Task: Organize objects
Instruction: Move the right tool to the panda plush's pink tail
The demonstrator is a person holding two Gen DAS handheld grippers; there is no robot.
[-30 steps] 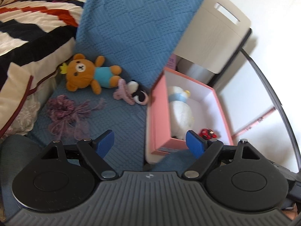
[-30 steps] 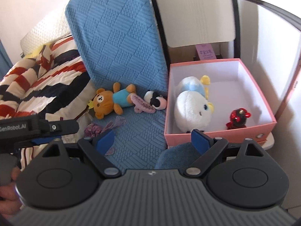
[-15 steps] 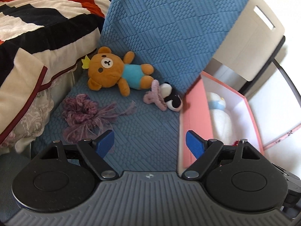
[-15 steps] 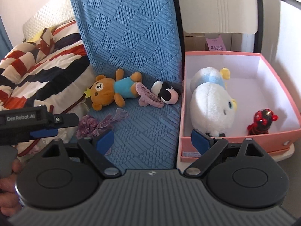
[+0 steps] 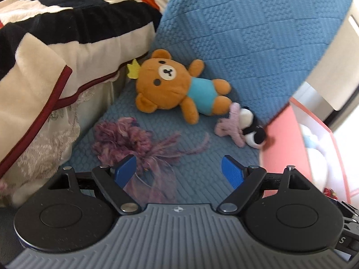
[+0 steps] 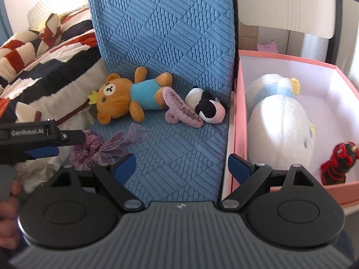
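Note:
On the blue chair seat [image 6: 175,152] lie a brown teddy bear in a turquoise shirt [image 5: 177,87] [image 6: 130,96], a pink fuzzy hair claw [image 5: 231,125] [image 6: 179,109], a small black-and-white plush [image 5: 252,130] [image 6: 208,107] and a purple frilly scrunchie [image 5: 132,141] [image 6: 98,148]. My left gripper [image 5: 179,172] hangs open just over the scrunchie's tail; its side shows at the left of the right wrist view [image 6: 42,144]. My right gripper [image 6: 181,168] is open over the seat's front, empty. The pink box [image 6: 237,121] [image 5: 285,148] to the right holds a white plush [image 6: 280,130] and a red-and-black toy [image 6: 338,159].
A striped blanket [image 5: 56,33] [image 6: 44,51] covers the bed at the left, close against the seat. The blue chair back [image 5: 246,33] rises behind the toys. A beige chair back [image 6: 291,2] and a dark frame stand behind the box. A hand [image 6: 9,219] shows at the lower left.
Both grippers have dropped and closed in on the seat, so the toys look larger. The left view has swung from the box towards the scrunchie and bear. Jaws stay equally wide.

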